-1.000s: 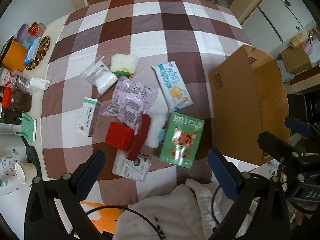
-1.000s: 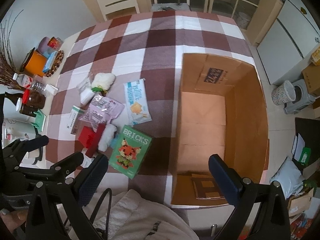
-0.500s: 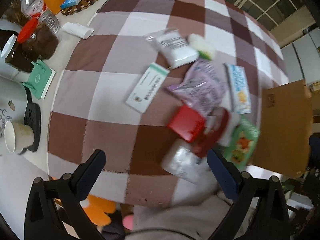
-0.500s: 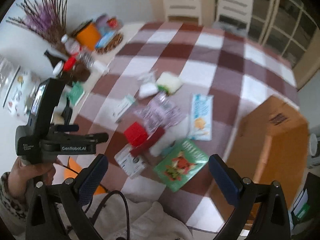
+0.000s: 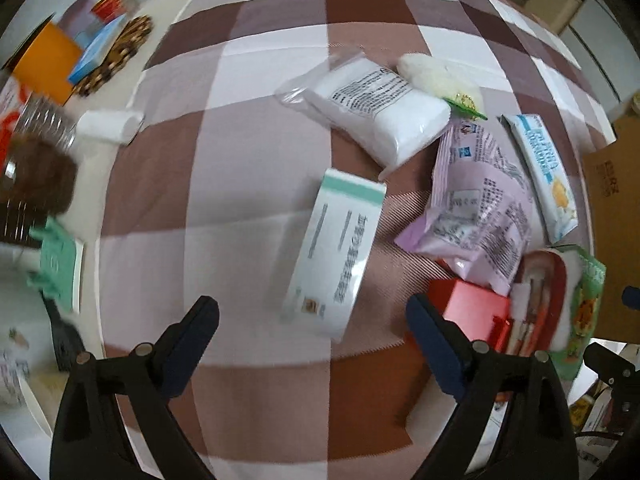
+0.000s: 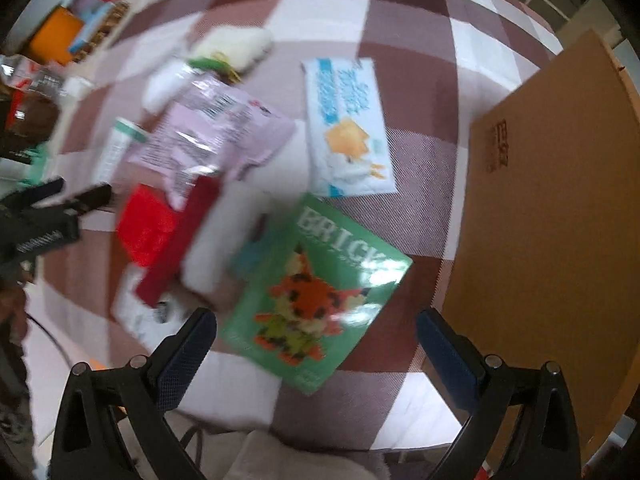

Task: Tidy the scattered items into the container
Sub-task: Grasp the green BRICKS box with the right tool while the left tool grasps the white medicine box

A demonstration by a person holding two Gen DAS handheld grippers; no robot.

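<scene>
Within the last second both cameras had dropped from a high overview toward the pile, and the items filled much more of each frame. The left gripper (image 5: 312, 320) now hung low over the checked cloth (image 5: 248, 160), its jaws spread and empty, though they had just been narrowing a little. The white medicine box (image 5: 336, 252) lay just above and between its fingers, near the centre of the left view, so that box looked like its first pick.

The right gripper (image 6: 316, 332) had swung from above the carton (image 6: 552, 208) to the pile; its jaws stood wide with nothing in them. The green BRICKS box (image 6: 316, 296) lay between its fingers in the lower middle of the right view, with its near corner reaching down between them. I could not tell whether a pad touched it.

The carton stood at the right edge of the right view, only its outer wall showing. The purple bag (image 5: 476, 208), cotton pack (image 5: 384, 116), blue snack pack (image 6: 344, 128) and red box (image 6: 148, 224) lay loose on the cloth. Nothing seemed tidied yet; both hands appeared to be starting their first grasps.
</scene>
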